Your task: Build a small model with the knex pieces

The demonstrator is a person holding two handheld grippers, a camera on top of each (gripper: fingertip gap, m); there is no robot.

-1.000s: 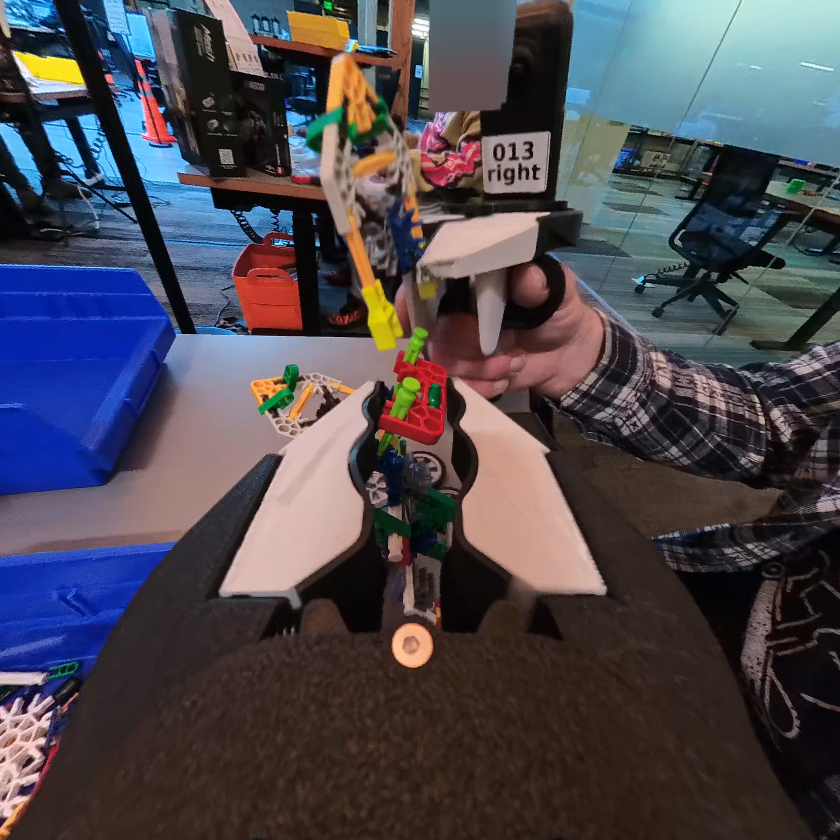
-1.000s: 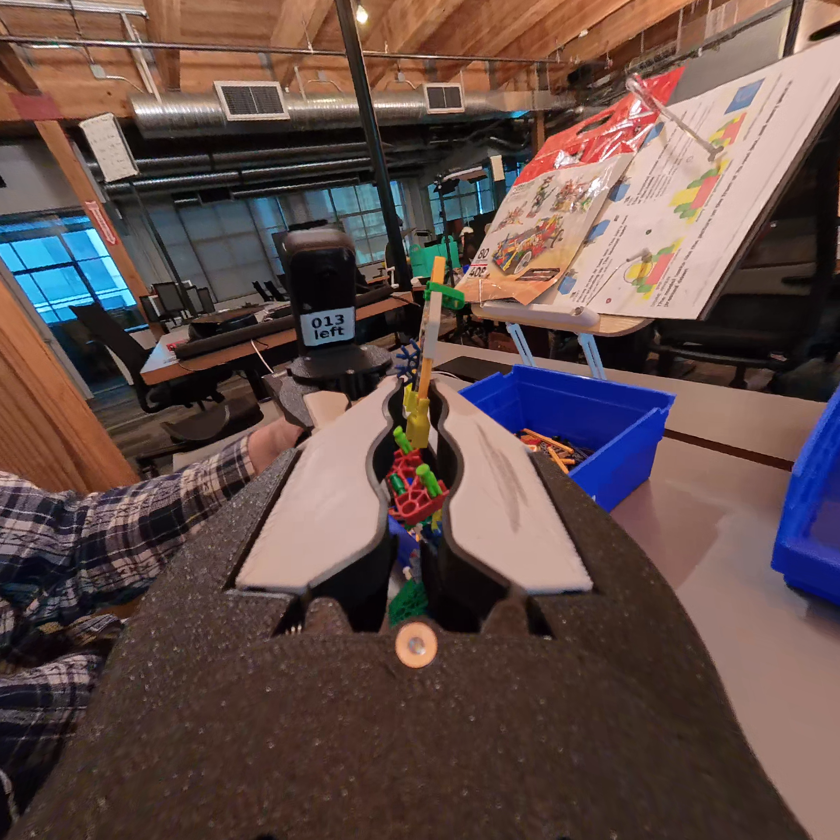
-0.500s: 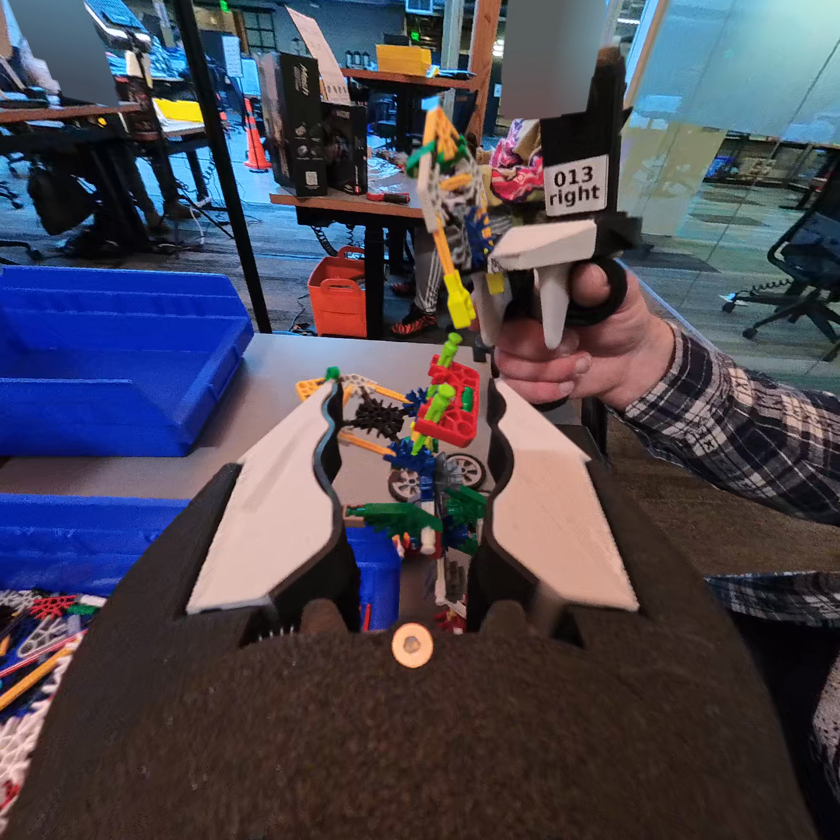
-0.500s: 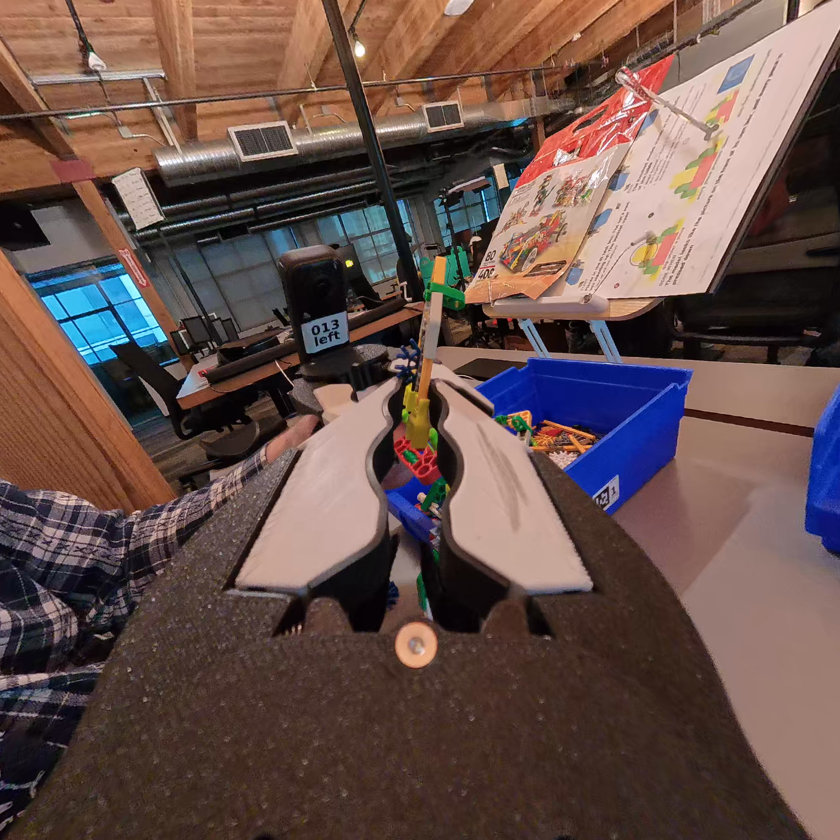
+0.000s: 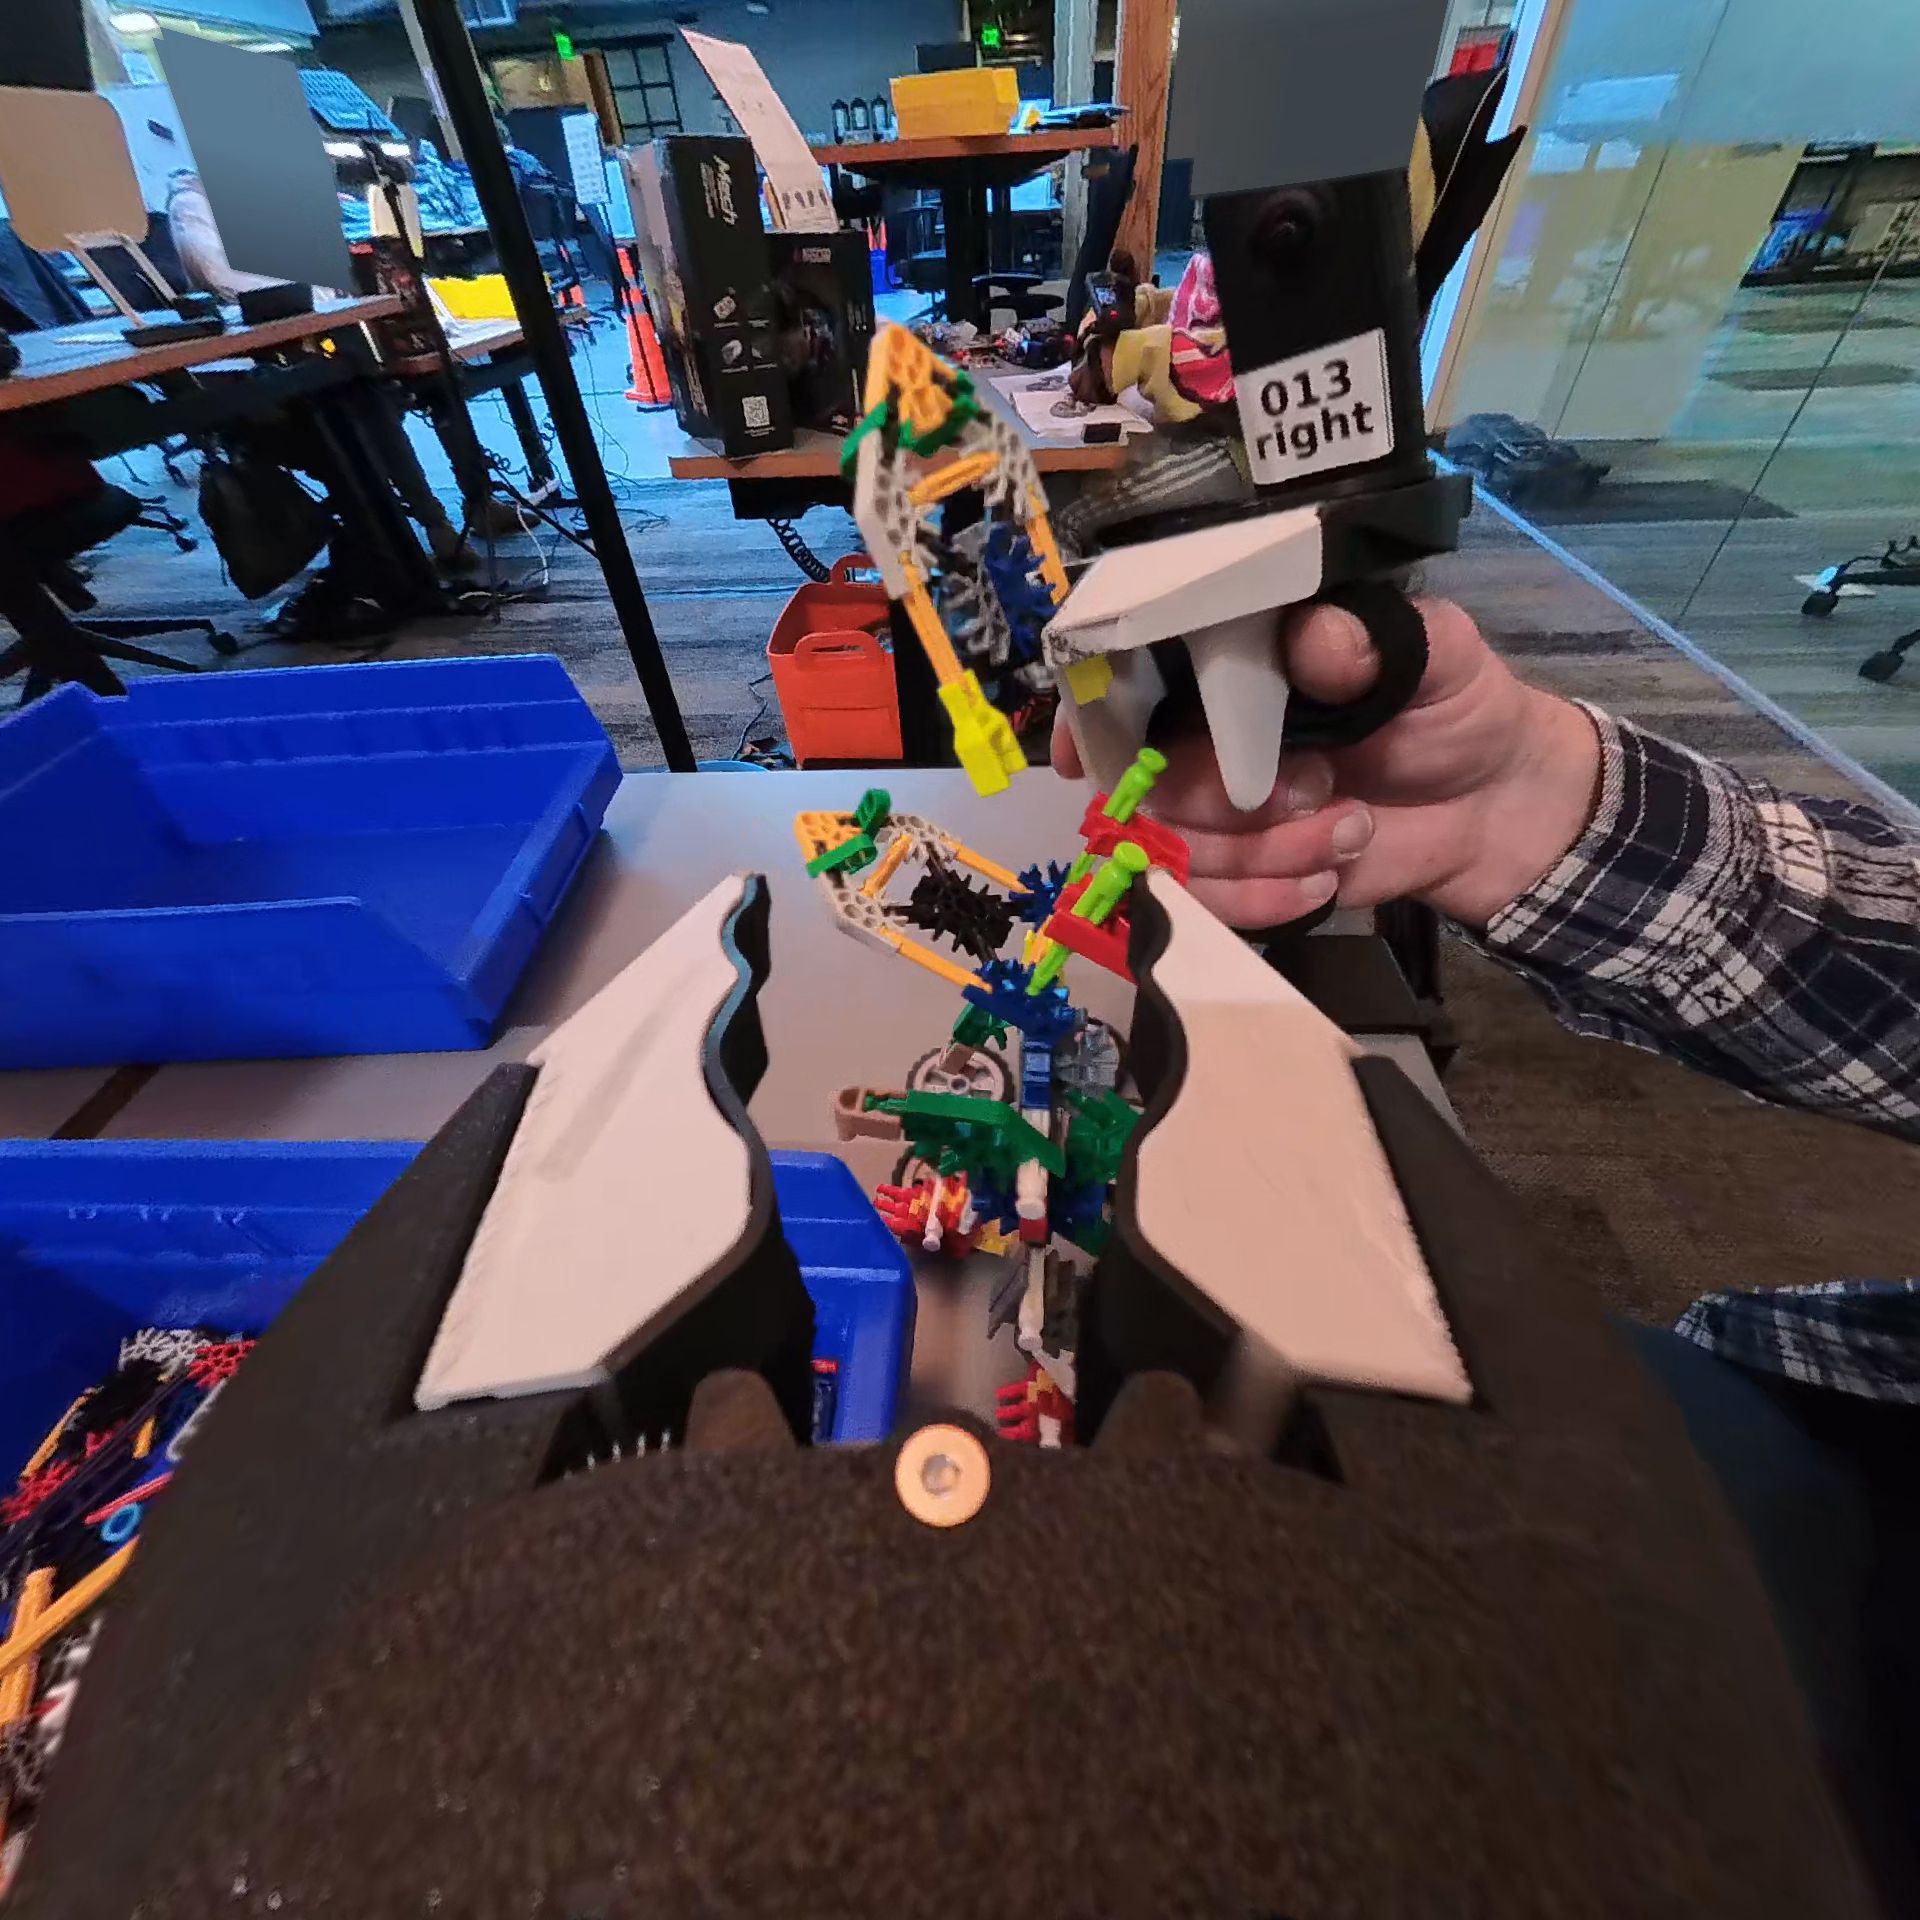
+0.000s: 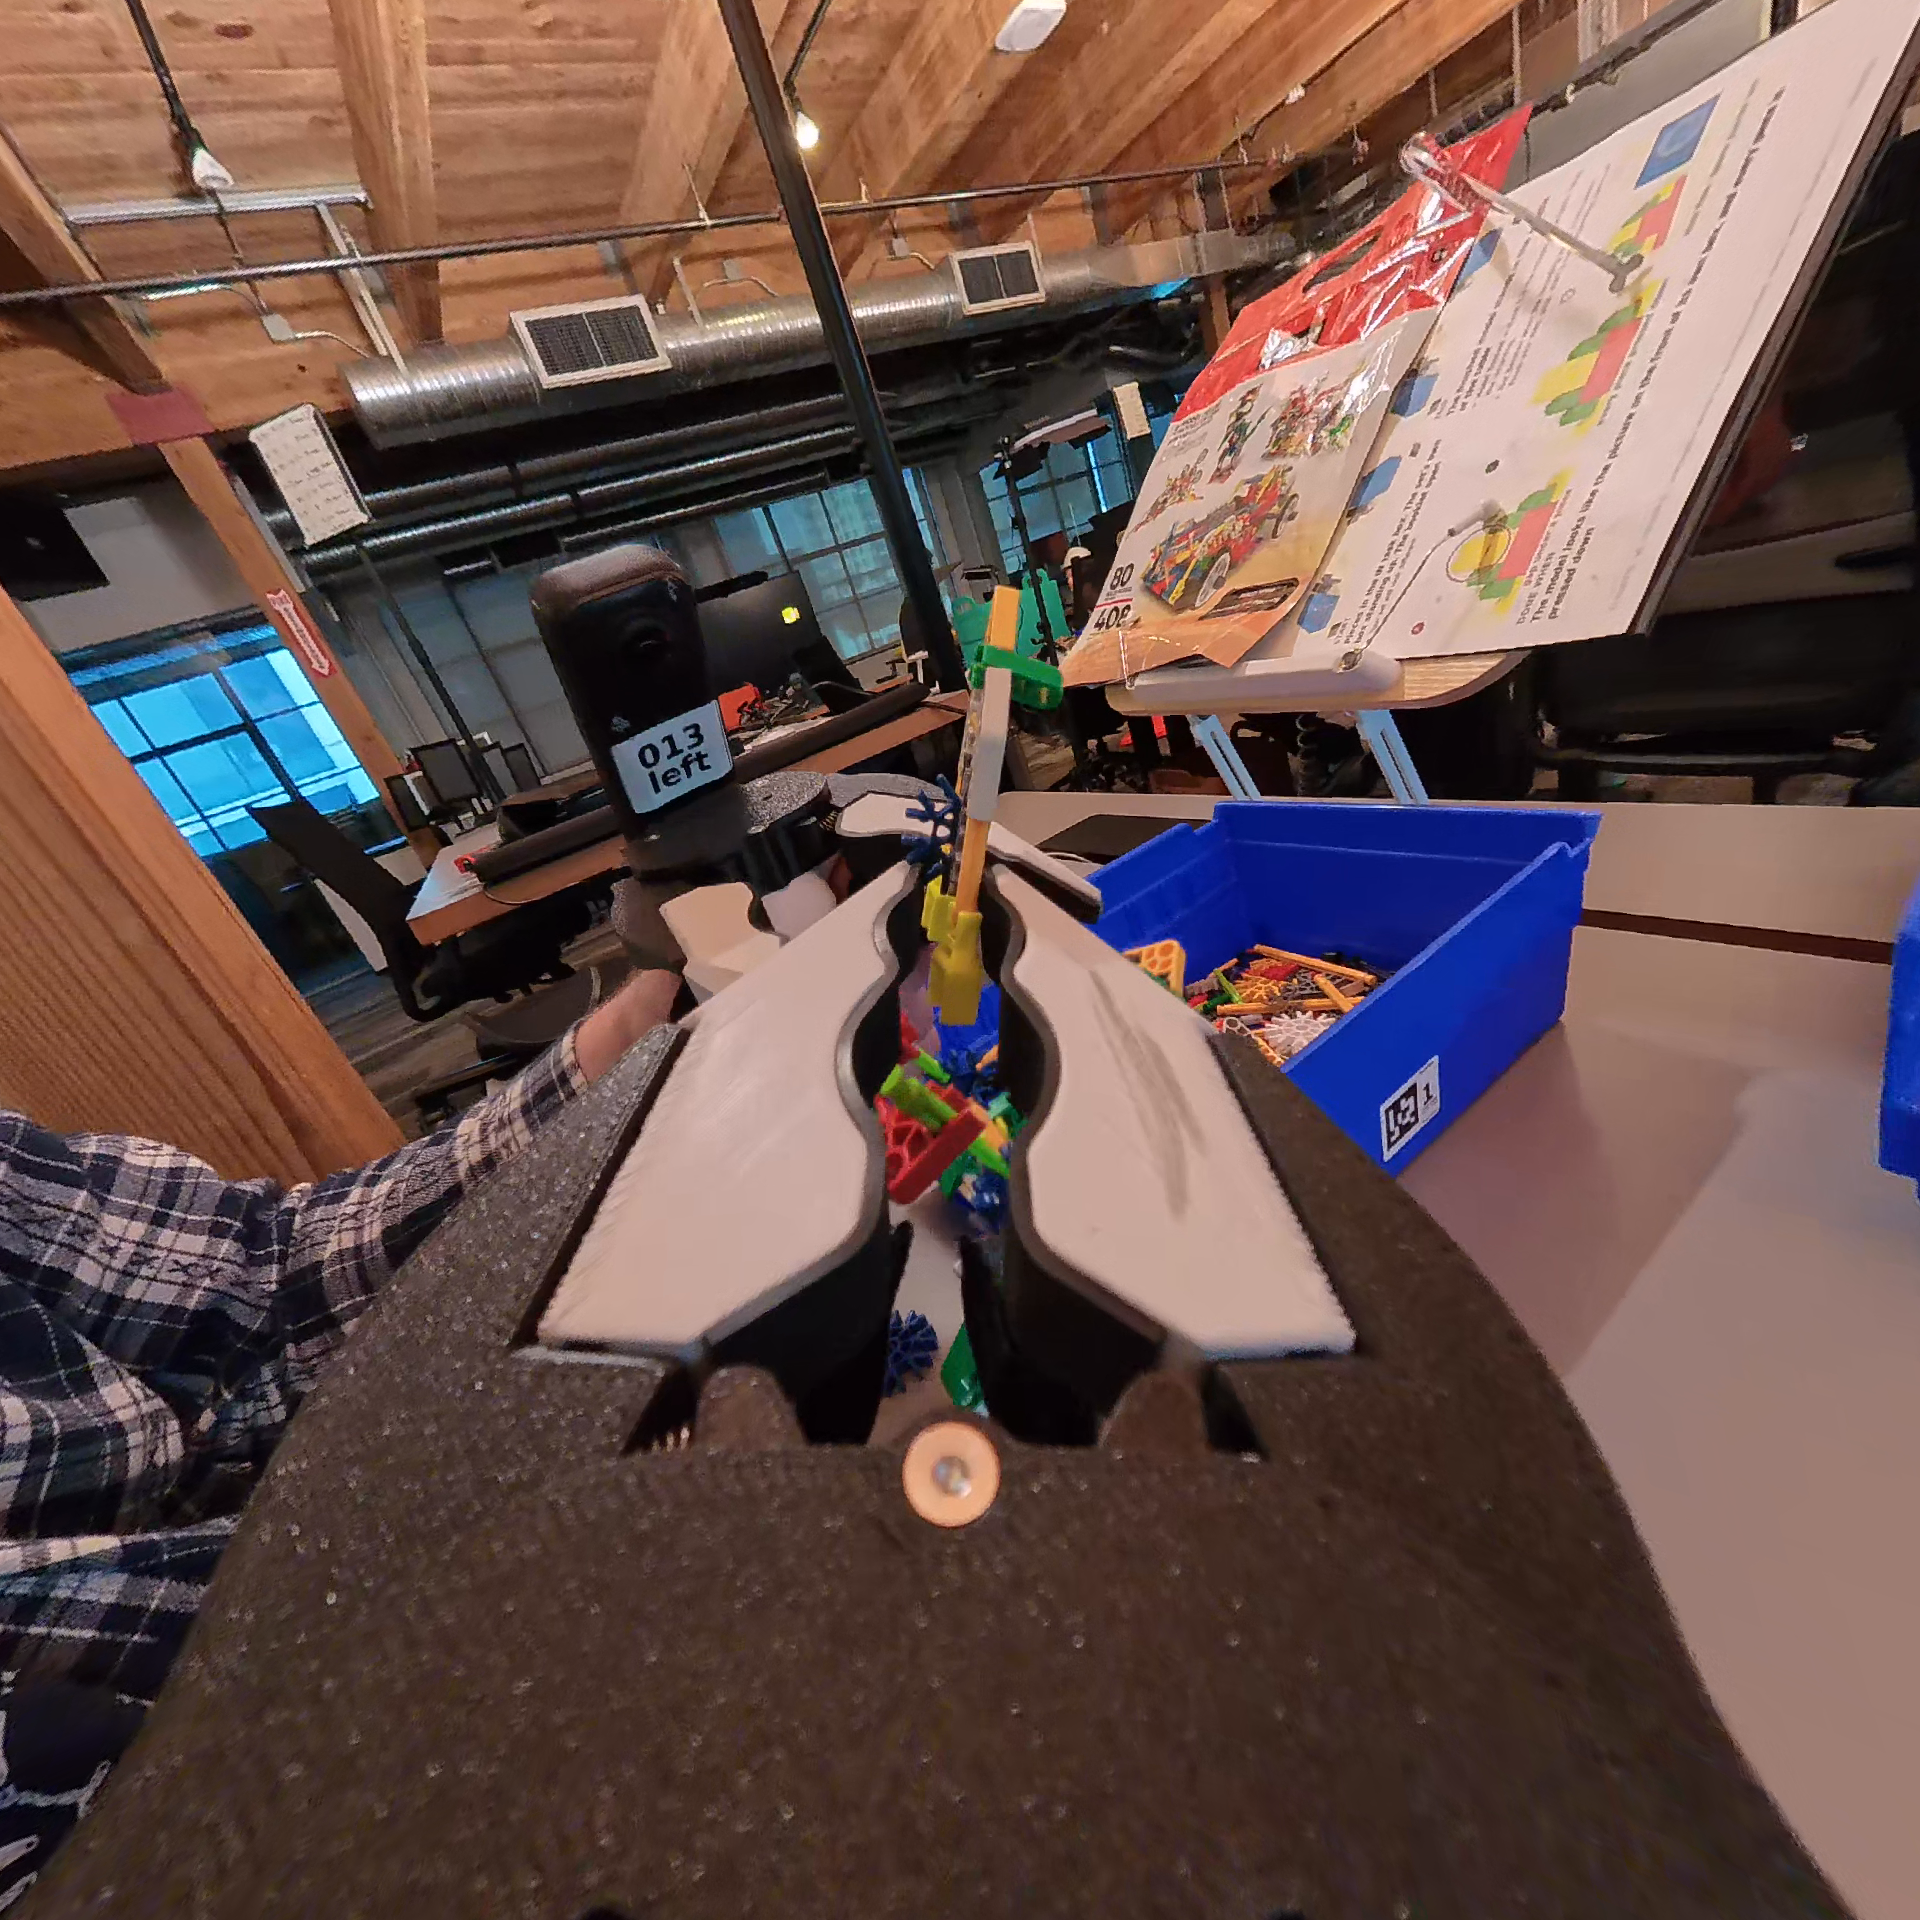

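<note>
Blue bins, plaid sleeve

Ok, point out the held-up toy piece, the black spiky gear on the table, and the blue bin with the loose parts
held-up toy piece (image 5: 940, 520), left wrist view, on its grey and yellow frame.
black spiky gear (image 5: 951, 912), left wrist view, on its hub.
blue bin with loose parts (image 6: 1455, 1023), right wrist view, on its near outer wall.

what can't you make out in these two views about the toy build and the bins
- Left wrist view: the lower end of the standing model is hidden behind the left gripper and its foam body.
- Left wrist view: the parts bin is cut off by the left edge.
- Right wrist view: how the right gripper contacts the yellow-tipped assembly; it is seen edge-on.
- Right wrist view: the small pieces in the blue bin are too small to tell apart.
</note>
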